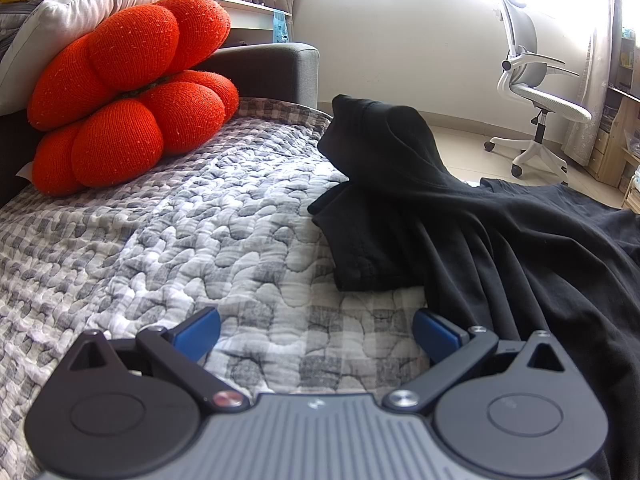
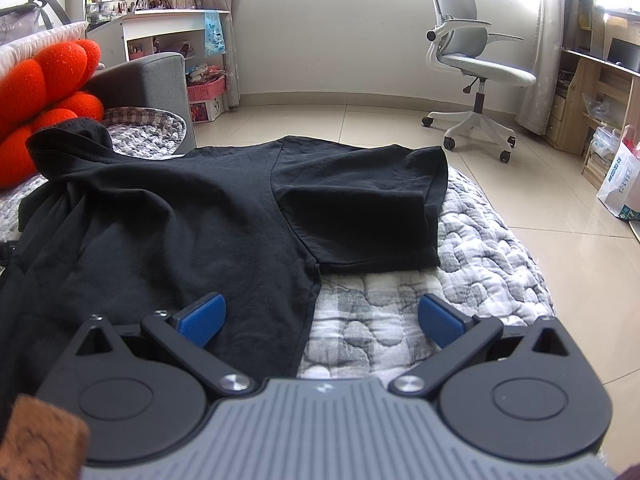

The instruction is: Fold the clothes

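Right wrist: black tee (image 2: 180, 216) spread on quilt (image 2: 472, 248), one sleeve flat, other bunched toward orange cushion (image 2: 44, 92); no fold visibly made yet, all folding left; right gripper (image 2: 320, 320) and left gripper (image 1: 316, 336) both apart, empty

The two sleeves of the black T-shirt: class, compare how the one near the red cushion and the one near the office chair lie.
1. The sleeve near the red cushion is bunched and raised; the sleeve near the office chair lies flat.
2. The cushion-side sleeve is crumpled, with folds running from it across the black T-shirt; the chair-side sleeve is nearly smooth, its hem showing.

Both are short, black, and rest on the grey checked quilt.
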A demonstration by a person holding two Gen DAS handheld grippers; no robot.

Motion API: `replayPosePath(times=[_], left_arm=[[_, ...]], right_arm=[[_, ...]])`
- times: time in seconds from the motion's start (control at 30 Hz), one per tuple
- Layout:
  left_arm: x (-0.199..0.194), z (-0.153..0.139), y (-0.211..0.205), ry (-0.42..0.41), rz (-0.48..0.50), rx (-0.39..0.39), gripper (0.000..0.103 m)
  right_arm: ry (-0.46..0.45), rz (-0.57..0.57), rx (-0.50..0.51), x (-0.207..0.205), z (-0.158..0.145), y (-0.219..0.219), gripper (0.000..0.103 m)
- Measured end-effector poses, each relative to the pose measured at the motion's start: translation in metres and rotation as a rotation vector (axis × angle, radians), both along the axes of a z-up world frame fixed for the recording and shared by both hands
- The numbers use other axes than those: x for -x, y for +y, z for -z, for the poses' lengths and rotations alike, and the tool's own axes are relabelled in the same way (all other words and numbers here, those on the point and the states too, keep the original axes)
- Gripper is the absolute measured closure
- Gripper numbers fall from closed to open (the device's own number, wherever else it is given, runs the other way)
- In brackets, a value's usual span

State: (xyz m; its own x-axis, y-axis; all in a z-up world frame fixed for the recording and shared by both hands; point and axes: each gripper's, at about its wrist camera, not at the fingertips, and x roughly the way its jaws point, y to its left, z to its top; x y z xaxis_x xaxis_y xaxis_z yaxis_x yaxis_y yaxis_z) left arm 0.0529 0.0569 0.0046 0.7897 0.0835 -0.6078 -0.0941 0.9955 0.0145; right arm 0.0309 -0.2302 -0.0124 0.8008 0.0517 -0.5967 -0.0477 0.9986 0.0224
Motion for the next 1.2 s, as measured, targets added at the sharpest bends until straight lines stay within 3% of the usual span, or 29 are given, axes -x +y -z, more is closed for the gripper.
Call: replayPosePath(times=[1.2], left_arm=[[-0.011,-0.001,-0.003,0.009,-0.016,0.010,0.000]], right_arm=[[0.017,-0.006,-0.012,0.000,-0.004,-0.002,0.000]])
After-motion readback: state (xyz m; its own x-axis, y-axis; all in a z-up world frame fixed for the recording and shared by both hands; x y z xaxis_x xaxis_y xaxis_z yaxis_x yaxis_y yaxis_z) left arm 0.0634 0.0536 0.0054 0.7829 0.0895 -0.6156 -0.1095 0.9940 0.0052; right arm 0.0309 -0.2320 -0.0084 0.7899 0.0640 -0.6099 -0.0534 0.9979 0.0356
